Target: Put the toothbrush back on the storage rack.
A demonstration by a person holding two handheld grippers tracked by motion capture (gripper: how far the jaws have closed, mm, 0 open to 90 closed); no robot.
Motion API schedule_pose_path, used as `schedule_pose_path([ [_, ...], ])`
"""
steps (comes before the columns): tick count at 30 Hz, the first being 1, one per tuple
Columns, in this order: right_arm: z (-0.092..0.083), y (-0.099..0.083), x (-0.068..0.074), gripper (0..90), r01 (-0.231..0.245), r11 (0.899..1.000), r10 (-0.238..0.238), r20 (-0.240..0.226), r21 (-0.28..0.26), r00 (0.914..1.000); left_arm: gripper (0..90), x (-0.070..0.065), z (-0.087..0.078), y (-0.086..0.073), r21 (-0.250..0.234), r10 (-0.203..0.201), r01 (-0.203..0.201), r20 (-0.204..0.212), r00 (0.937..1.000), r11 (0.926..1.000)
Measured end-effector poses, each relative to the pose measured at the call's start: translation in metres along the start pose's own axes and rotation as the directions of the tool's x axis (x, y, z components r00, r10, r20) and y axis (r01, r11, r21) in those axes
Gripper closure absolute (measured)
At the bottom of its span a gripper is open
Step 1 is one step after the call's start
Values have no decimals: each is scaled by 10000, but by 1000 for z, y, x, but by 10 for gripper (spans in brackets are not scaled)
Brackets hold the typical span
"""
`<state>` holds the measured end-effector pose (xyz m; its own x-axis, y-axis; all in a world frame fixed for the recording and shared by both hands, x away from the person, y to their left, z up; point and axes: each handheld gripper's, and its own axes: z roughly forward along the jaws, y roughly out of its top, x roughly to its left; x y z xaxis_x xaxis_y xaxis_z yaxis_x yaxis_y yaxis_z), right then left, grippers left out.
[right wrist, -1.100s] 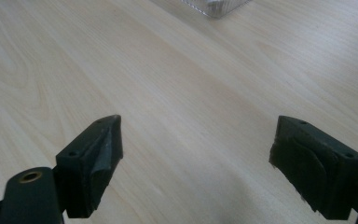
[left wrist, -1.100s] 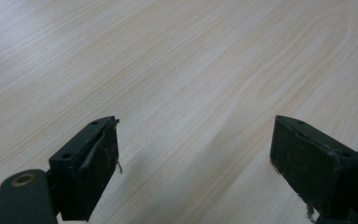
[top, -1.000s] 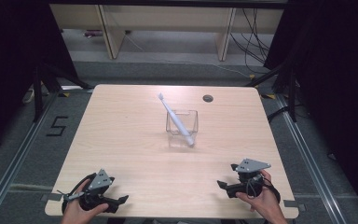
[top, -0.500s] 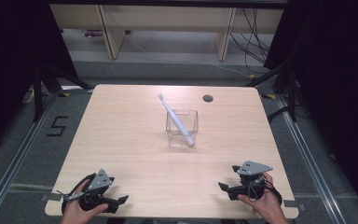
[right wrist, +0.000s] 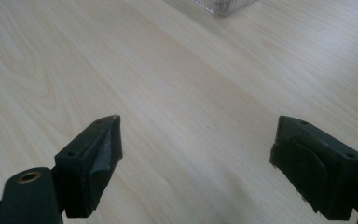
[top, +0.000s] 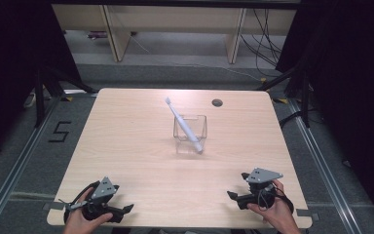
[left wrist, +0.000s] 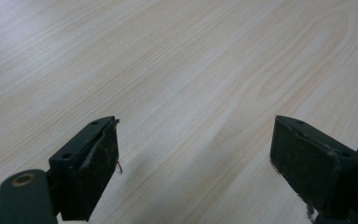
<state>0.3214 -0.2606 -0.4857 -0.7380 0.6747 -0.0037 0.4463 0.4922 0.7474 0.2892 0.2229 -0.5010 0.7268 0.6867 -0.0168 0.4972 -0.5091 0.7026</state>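
Note:
A clear square glass cup stands near the middle of the wooden table. A white toothbrush leans in it, head up and tilted toward the far left. My left gripper rests at the table's front left corner, held by a hand, its jaws wide apart over bare wood. My right gripper sits at the front right, also held by a hand, jaws wide apart with nothing between them. In the right gripper view the cup's base shows at the top edge.
A small round cable hole is in the table's far right part. Wooden shelf legs and cables lie on the floor beyond the far edge. A "5" mark is on the floor to the left.
Both grippers have drifted slightly toward the front edge of the table. The cup and toothbrush have not moved.

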Motion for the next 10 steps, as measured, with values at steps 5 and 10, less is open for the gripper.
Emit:
schedule_pose_path([
  [5, 1, 1, 0, 163, 14, 10000, -14, -25, 21, 10000, 150, 1, 0, 0, 83, 105, -105, -24, 9999, 9999],
  [10, 1, 1, 0, 164, 117, 9999, -117, -113, -16, 9999, 150, 0, 0, 0, -3, 7, -7, 18, 10000, 10000],
])
